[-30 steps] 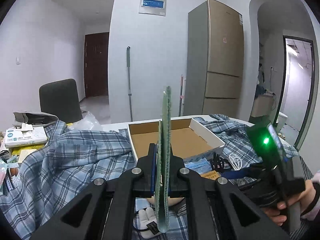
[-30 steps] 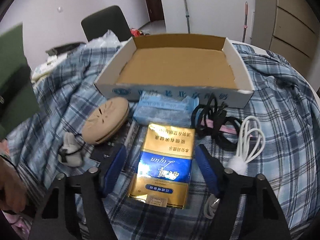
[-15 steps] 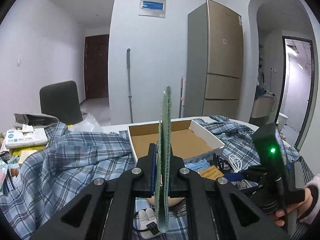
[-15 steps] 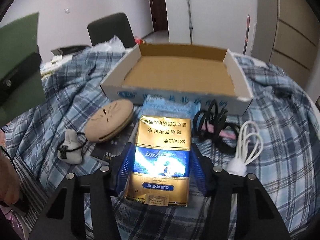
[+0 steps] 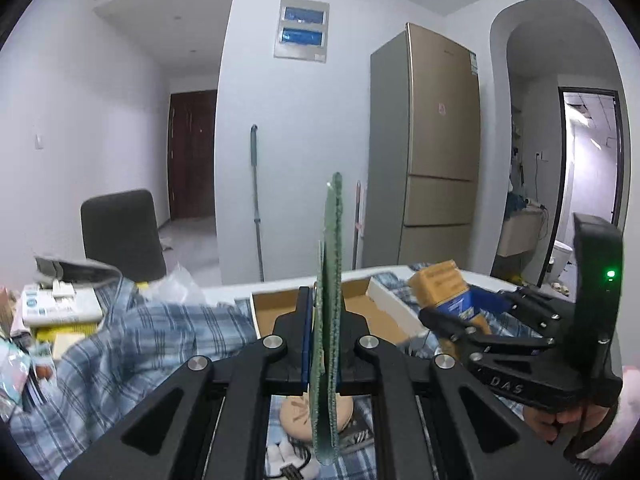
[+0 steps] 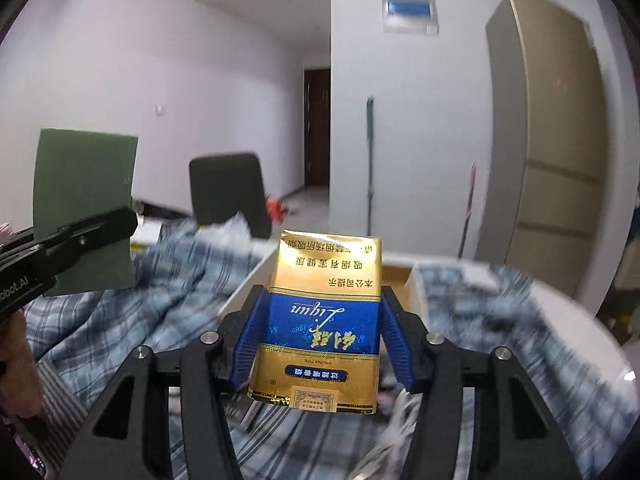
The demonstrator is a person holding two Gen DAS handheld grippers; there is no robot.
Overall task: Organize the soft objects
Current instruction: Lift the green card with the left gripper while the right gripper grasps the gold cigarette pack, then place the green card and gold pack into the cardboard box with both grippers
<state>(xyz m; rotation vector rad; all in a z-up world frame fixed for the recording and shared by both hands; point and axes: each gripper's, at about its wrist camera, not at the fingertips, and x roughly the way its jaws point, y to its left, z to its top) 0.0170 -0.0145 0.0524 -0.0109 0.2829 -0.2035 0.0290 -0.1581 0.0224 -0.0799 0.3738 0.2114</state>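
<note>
Green pad (image 5: 329,320) clenched edge-on in left tongs (image 5: 325,336) | right tongs (image 6: 322,332) grasp gold-blue pack (image 6: 320,320) (upright)

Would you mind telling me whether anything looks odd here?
Yes: the right gripper holds a gold-and-blue cigarette pack, its print upside down, above the open cardboard box. It hardly looks like a soft object.
</note>
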